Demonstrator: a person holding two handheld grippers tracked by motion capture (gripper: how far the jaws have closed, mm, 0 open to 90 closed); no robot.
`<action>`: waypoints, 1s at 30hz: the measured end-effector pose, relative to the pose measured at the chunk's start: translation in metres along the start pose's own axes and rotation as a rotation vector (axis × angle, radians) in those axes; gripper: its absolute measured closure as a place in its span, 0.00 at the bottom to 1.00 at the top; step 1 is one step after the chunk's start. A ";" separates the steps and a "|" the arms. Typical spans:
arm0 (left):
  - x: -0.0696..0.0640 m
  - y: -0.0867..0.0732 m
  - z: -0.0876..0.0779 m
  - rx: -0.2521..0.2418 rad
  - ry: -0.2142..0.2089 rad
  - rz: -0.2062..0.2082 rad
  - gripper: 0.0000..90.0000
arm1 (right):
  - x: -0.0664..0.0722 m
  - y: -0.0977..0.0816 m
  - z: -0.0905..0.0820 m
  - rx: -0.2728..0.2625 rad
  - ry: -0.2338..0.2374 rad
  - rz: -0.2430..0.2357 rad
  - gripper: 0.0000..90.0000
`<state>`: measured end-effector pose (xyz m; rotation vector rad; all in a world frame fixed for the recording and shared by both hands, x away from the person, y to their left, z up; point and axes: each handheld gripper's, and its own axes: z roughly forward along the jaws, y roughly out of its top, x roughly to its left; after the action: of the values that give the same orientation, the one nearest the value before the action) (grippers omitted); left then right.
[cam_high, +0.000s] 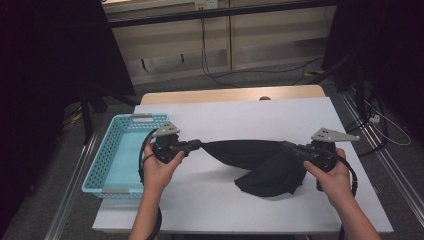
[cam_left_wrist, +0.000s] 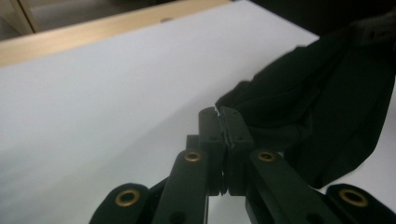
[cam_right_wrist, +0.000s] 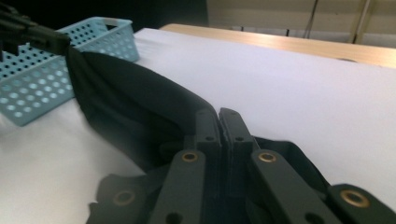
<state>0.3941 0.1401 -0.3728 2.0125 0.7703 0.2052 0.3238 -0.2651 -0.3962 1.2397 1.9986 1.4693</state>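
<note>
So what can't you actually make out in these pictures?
- What garment the black cloth is: bunched on itself, high view.
- Cloth edge pinched by the left gripper: hidden by its shut jaws, left gripper view.
- Far side of the blue basket: cut off by the frame edge, right gripper view.

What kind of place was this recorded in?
Probably a lab or workshop recording station: a white-topped table on a carpeted floor, loose cables trailing along plain wooden wall panels, dark curtains at the sides, and metal rails beside the table.
</note>
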 end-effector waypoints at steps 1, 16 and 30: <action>-0.001 -0.001 0.004 0.014 -0.003 0.006 0.99 | -0.004 -0.003 0.000 0.012 -0.017 0.003 0.97; -0.003 -0.010 0.025 0.080 0.008 -0.004 0.98 | 0.007 -0.013 0.007 0.060 -0.084 -0.098 0.73; -0.004 -0.017 0.022 0.098 0.010 -0.017 0.98 | 0.043 -0.012 0.046 0.173 0.083 -0.212 0.67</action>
<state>0.3928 0.1280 -0.3979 2.0979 0.8182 0.1705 0.3283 -0.2046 -0.4161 1.0077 2.2751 1.2890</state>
